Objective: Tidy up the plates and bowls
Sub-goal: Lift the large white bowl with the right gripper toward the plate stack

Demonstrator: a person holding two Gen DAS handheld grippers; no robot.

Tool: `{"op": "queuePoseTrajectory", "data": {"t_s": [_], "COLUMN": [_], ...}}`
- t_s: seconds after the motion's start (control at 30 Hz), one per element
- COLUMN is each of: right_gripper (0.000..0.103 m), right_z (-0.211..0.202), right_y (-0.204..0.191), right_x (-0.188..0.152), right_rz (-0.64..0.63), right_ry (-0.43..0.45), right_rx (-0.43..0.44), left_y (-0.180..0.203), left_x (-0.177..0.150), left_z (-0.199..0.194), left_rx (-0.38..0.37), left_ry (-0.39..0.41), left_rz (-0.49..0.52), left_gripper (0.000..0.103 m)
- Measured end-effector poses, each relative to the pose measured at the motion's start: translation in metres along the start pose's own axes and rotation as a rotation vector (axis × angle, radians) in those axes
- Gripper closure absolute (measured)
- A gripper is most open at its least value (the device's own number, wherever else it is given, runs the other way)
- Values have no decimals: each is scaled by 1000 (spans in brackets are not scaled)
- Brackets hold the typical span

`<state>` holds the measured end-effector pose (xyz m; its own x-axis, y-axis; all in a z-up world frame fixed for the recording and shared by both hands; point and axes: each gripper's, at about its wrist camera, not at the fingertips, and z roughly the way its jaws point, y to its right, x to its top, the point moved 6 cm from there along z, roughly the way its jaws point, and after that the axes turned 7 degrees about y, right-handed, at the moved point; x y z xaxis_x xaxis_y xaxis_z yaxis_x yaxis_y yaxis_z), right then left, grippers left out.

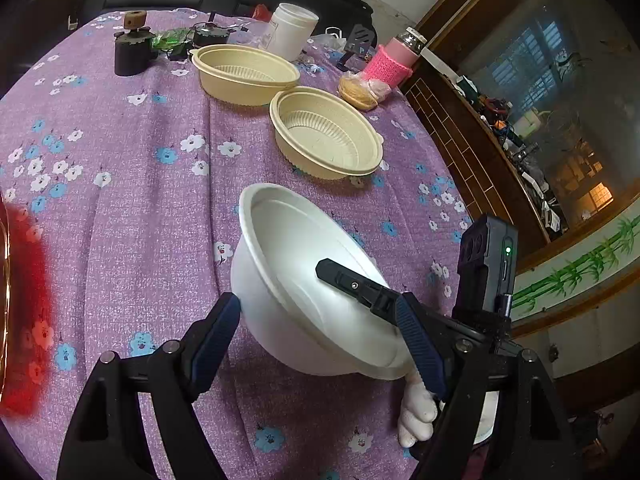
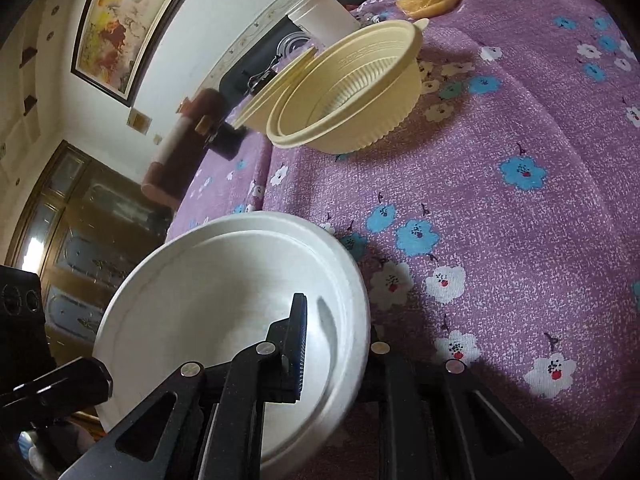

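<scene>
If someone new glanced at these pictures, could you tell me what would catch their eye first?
Probably the white bowl, tilted above the purple flowered tablecloth, with the right gripper clamped over its rim and the left gripper open around it. Next, the two cream bowls sitting side by side farther back.

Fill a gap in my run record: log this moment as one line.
right gripper: pinching white bowl rim, tilted | left gripper: open around it | beige bowls: on tablecloth

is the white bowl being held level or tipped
Tipped. The white bowl shows its empty inside sideways, its rim pinched by the right gripper, above the purple cloth.
</scene>
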<state>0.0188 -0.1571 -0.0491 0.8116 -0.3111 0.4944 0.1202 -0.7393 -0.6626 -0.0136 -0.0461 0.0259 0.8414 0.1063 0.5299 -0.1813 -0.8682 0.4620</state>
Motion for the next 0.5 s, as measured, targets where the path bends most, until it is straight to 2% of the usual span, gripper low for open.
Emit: {"op": "queuePoseTrajectory", "data": {"t_s": [0.23, 0.4, 0.5], "right_gripper": [86, 86, 86], "right_z": [-3, -5, -5], "right_y": [14, 16, 16], "right_x": [2, 2, 3], "right_rz": [58, 57, 50], "right_ry": [-8, -9, -8], "right_rx": [39, 39, 35], "left_y": [-6, -9, -20], "left_x": [4, 1, -4], "left_z": [0, 3, 11], "left_rx": [-51, -16, 66], "left_ry": [-16, -10, -4], "left_rz": [-55, -35, -11], "left_gripper": [25, 25, 25]}}
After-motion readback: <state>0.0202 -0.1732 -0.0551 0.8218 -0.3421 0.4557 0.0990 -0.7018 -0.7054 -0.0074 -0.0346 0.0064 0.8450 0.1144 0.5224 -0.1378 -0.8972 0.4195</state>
